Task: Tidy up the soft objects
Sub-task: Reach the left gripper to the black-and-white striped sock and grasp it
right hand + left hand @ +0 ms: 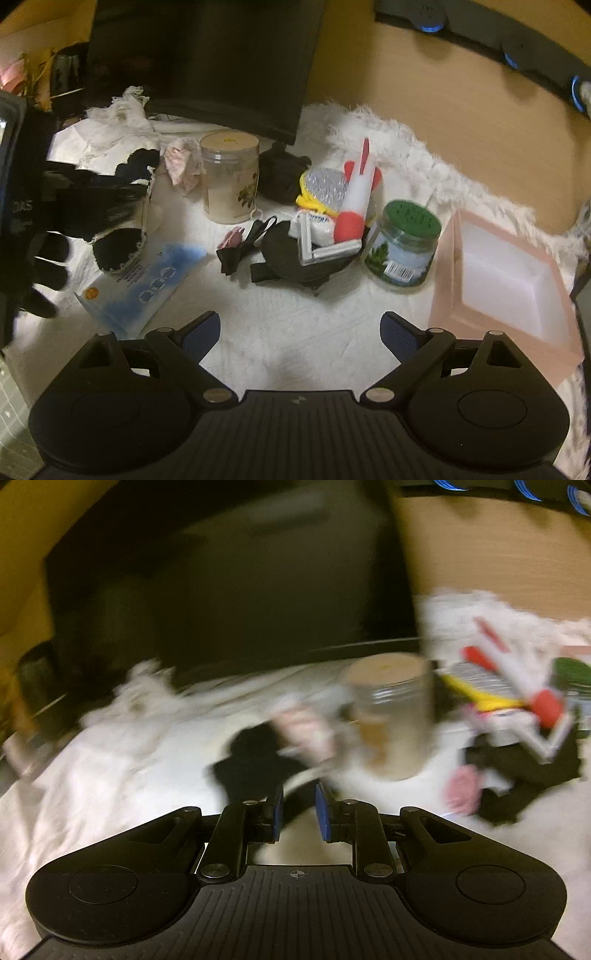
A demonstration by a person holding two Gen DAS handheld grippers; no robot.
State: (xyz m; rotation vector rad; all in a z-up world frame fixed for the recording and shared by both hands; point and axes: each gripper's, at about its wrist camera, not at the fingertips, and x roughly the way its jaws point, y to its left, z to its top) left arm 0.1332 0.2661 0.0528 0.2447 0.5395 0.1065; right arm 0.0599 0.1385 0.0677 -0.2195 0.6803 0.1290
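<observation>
White fluffy cloth [280,332] covers the tabletop [461,122]; limp, light, will bunch if dragged.

Soft items lie mid-cloth: black fabric piece [284,254] beside the green-lid jar [402,247], pink crumpled cloth [181,162] left of the tan-lid jar [231,177]. Judged light, floppy, non-fragile; pinch at a raised fold or free edge. The jars are rigid and may tip if snagged.

Pink box [506,280] sits right, empty.

Right tool [300,332]: jaws wide apart, nothing between. Left tool [299,812]: narrow gap, apparently empty.

Left view is motion-blurred, so item edges are unclear. Dark glove-like shape at the right view's left edge: unidentifiable.
</observation>
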